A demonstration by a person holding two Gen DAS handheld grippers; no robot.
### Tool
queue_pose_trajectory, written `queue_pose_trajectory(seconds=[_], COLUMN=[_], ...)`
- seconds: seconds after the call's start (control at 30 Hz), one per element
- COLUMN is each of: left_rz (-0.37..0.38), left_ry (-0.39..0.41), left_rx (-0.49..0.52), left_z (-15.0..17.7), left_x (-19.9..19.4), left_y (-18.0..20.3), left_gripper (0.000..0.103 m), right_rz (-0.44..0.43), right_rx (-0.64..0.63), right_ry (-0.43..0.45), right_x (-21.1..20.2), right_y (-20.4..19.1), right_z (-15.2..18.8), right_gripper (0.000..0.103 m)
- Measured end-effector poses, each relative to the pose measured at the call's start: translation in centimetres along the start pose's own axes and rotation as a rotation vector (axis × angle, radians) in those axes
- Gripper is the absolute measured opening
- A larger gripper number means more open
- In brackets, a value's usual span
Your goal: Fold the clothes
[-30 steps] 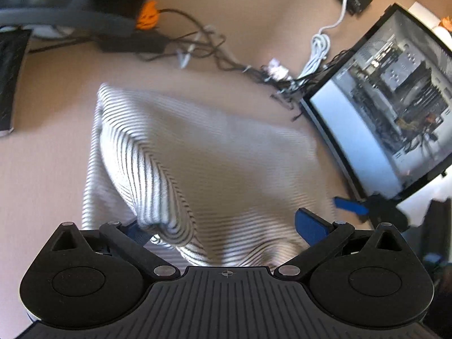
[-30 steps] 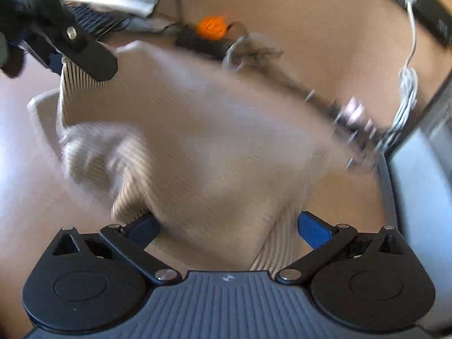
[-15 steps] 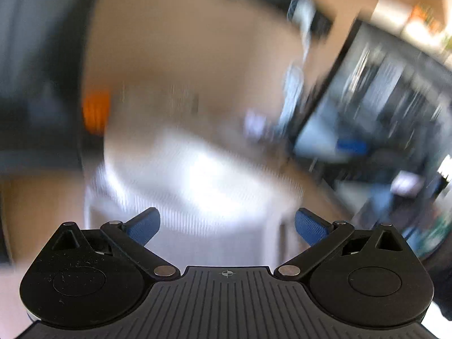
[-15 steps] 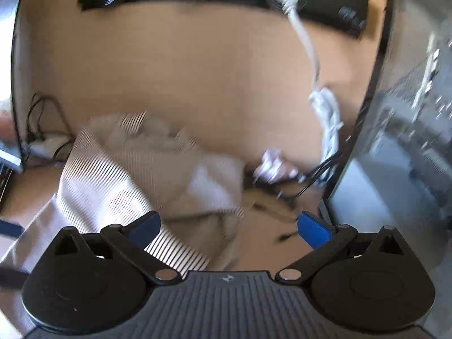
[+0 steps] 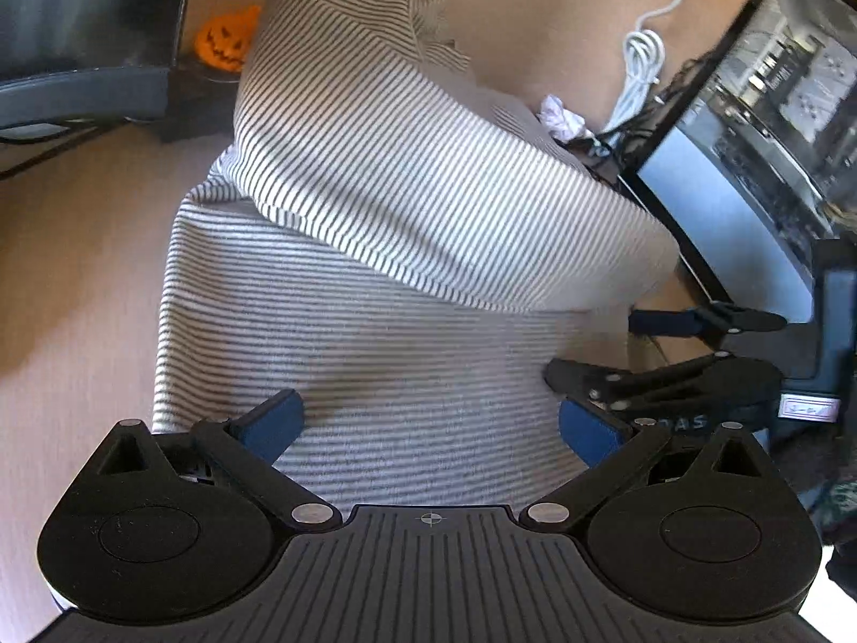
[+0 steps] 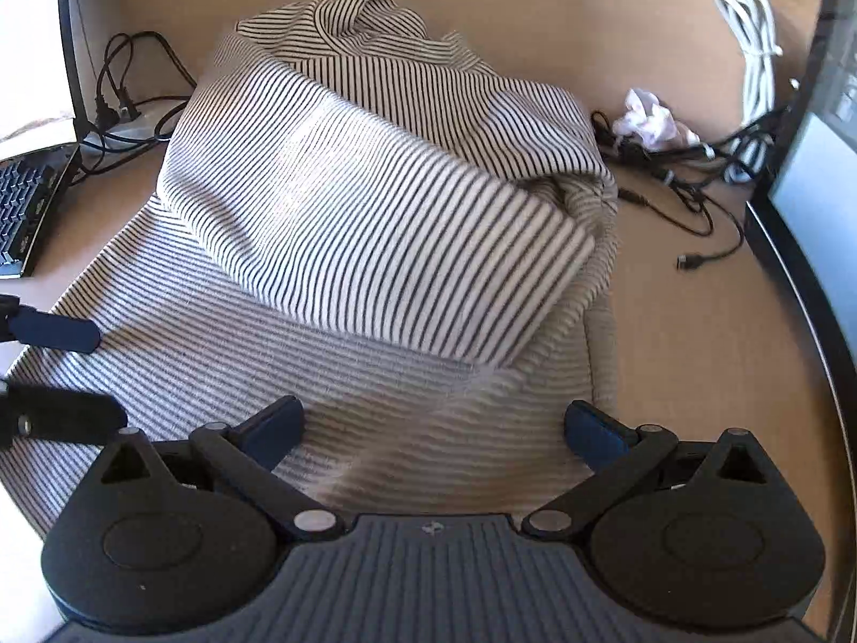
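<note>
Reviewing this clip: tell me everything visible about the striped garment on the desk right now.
The striped garment is a soft knit with thin dark stripes on white. It lies on the tan desk, with one part folded back over a flatter layer, forming a puffy, rounded fold. Its far end is bunched and wrinkled. Both grippers, left and right, are open just over its near edge, gripping nothing. A tangle of cables lies just beside it.

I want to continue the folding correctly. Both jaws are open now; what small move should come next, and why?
Probably press the puffed upper fold of the striped shirt flat with the right gripper. The fold bulges and its right end gapes; neither gripper holds cloth.
</note>
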State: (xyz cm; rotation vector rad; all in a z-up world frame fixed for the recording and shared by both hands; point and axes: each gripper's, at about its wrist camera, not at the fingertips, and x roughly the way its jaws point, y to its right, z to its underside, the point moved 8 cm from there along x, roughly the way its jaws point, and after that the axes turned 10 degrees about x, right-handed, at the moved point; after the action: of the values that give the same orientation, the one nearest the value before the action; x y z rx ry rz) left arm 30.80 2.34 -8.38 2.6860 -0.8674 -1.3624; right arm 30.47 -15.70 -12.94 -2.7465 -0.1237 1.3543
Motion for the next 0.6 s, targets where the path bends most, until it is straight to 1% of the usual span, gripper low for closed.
queue_pose_trajectory(seconds=[0.13,0.27,0.33,0.43,0.5,0.6], left_rz=[0.009,0.078,0.121,0.242,0.356,0.469], left_ry=[-0.029,-0.070,-0.098,-0.181,-0.244,-0.306], left_rx=[0.037,0.027,0.024,0.039,0.054,0.033], left_z=[1.2,3.5,4.9,8.3,10.7,12.6], left_x=[-0.7,-2.6,-3.7,-6.1,-7.8,-9.3], left_y=[0.9,1.8,2.5,4.4,5.9,6.9], left_gripper=[0.103,0.103,0.103,0.103,0.103,0.103], right_rz=[-0.005,-0.027,-0.040,-0.079,-0.104,-0.086], right_rx=[-0.016,-0.050,-0.077,-0.172,-0.257,-0.358], right_ry=[-0.034,-0.061,-0.101,-0.209,-0.291,-0.332], right_x=[-1.2,-3.5,-5.3,-8.7,-10.7,-12.7], right_y=[-0.5,-0.8,-0.9,-1.0,-1.1,-0.7], right_z=[1.7,4.6,6.6,10.6,13.2,14.4], right_gripper=[0.103,0.103,0.103,0.103,0.103,0.103])
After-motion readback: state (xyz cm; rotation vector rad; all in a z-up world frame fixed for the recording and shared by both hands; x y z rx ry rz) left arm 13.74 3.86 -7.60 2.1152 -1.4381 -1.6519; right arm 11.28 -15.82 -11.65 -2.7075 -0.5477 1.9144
